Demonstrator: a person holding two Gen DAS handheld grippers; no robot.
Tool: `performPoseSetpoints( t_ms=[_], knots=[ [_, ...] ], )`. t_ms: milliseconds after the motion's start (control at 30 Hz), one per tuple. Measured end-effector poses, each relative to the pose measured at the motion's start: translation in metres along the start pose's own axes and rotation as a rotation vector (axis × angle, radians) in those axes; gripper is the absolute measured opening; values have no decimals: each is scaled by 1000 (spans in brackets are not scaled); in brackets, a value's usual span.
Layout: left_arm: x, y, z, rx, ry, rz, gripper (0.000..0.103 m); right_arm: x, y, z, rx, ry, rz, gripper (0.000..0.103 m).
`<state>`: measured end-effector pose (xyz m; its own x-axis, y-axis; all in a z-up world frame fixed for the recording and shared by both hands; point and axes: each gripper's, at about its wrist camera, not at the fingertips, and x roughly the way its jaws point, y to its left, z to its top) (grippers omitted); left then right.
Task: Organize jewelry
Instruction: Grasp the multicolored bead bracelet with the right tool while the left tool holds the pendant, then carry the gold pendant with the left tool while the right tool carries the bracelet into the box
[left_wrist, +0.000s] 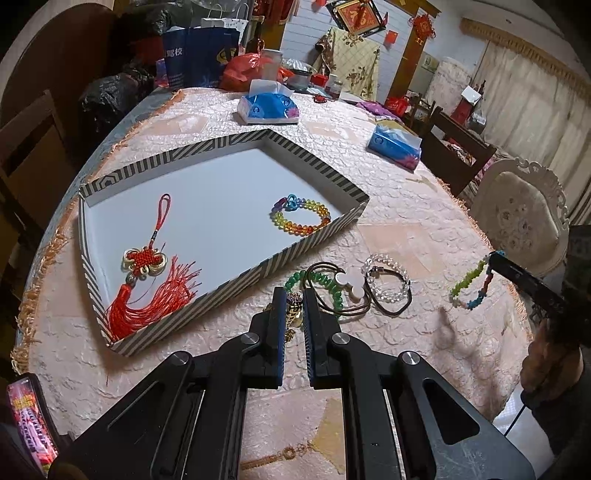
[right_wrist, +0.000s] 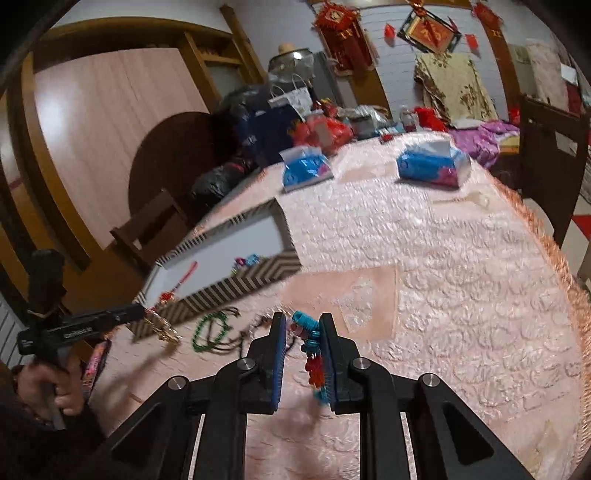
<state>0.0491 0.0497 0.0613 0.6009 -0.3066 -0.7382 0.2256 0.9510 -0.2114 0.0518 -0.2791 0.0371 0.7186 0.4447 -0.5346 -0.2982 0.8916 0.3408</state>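
Observation:
A striped box lid (left_wrist: 314, 238) holds a red Chinese-knot tassel (left_wrist: 147, 280) and a rainbow bead bracelet (left_wrist: 301, 218). My left gripper (left_wrist: 294, 308) is shut on a gold ornament (left_wrist: 293, 314) held above the cloth; it shows in the right wrist view (right_wrist: 162, 328) too. My right gripper (right_wrist: 303, 334) is shut on a multicoloured bead bracelet (right_wrist: 308, 336), which hangs from it in the left wrist view (left_wrist: 471, 284). On the cloth lie a green bead bracelet (left_wrist: 332, 284), a brown cord with white discs (left_wrist: 349, 286) and a clear bead bracelet (left_wrist: 391, 280).
Two blue tissue packs (left_wrist: 267, 107) (left_wrist: 395, 142) sit further back on the pink tablecloth (left_wrist: 406, 236). Bags and clutter (left_wrist: 207, 55) stand at the far edge. A phone (left_wrist: 31, 417) lies at the near left. A white chair (left_wrist: 524, 218) stands at the right.

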Motion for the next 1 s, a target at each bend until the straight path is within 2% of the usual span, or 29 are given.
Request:
performPoseSetpoints(
  t_ms=[100,267,400,667,833,1000],
  knots=[
    [-1,0,-1,1,-1,0,7,-2,9,2,-24,-6,-18,17],
    [-3,-1,-1,-3,-1,-9,7,5,22,-1,-76,30,-121,17],
    [-3,-1,-1,-6,-2,-23,7,9,28,-5,-89,48,-155,17],
    [-6,-6,-1,5,-19,-60,7,14,29,-5,-72,86,-163,17],
    [-7,-2,0,-25,-13,-91,7,16,28,-4,-43,96,-148,17],
    [-11,5,2,-66,-35,-113,7,13,33,-1,-75,92,-159,17]
  ],
)
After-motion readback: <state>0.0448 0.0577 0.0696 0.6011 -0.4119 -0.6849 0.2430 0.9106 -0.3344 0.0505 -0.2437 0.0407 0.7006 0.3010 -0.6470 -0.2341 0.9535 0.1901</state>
